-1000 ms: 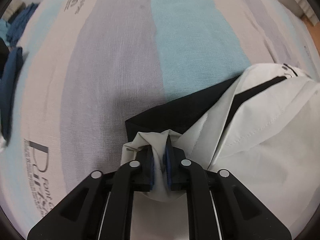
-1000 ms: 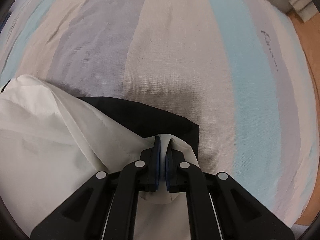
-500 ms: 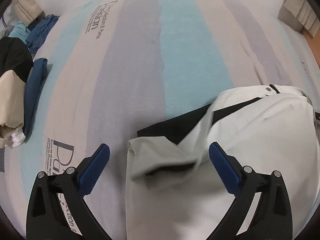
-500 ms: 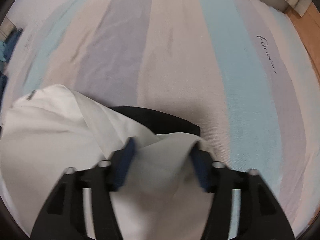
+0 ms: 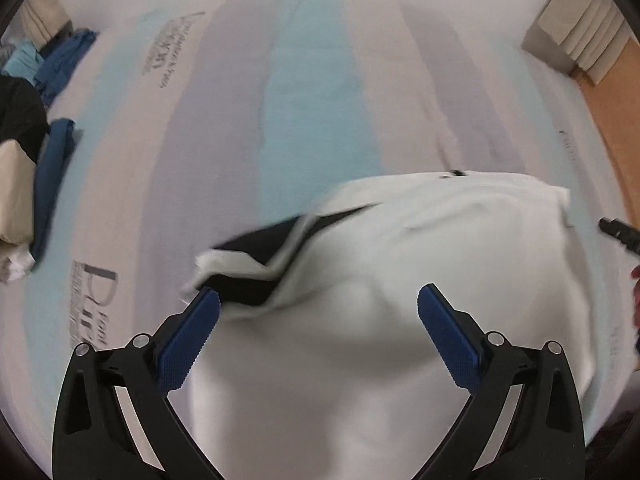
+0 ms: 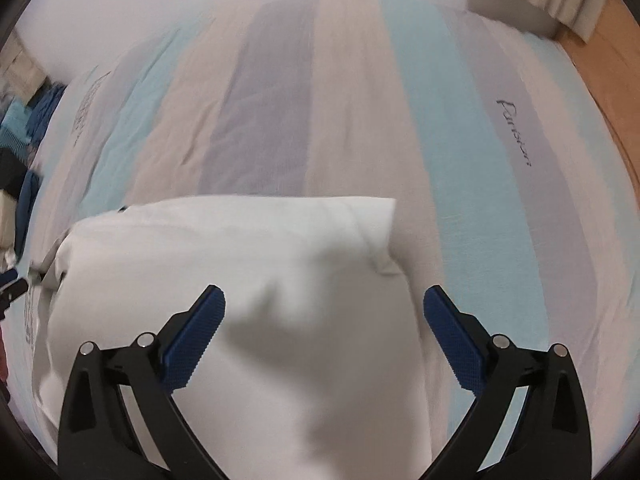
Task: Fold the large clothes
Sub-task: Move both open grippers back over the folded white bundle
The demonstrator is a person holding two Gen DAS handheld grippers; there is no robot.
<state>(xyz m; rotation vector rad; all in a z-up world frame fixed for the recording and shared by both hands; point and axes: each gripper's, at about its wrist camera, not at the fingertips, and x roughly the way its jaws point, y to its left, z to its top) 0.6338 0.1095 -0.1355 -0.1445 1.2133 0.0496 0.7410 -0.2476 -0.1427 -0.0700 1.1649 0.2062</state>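
Observation:
A white garment with black trim (image 5: 420,264) lies folded on the striped bed sheet (image 5: 312,112). Its black underside shows at the left corner (image 5: 256,240). My left gripper (image 5: 318,308) is open and empty, raised above the garment's near left part. In the right wrist view the same garment (image 6: 240,264) lies as a white rectangle. My right gripper (image 6: 324,308) is open and empty above its near right part. The tip of the right gripper shows at the right edge of the left wrist view (image 5: 620,232).
A pile of other clothes, blue, black and beige (image 5: 28,148), lies at the bed's left side, also in the right wrist view (image 6: 20,160). A pale curtain (image 5: 580,40) and wooden floor (image 5: 612,120) lie beyond the bed's right edge.
Both grippers were shut on the garment's corners one second ago. They opened, let the cloth drop flat on the bed, and lifted back away from it.

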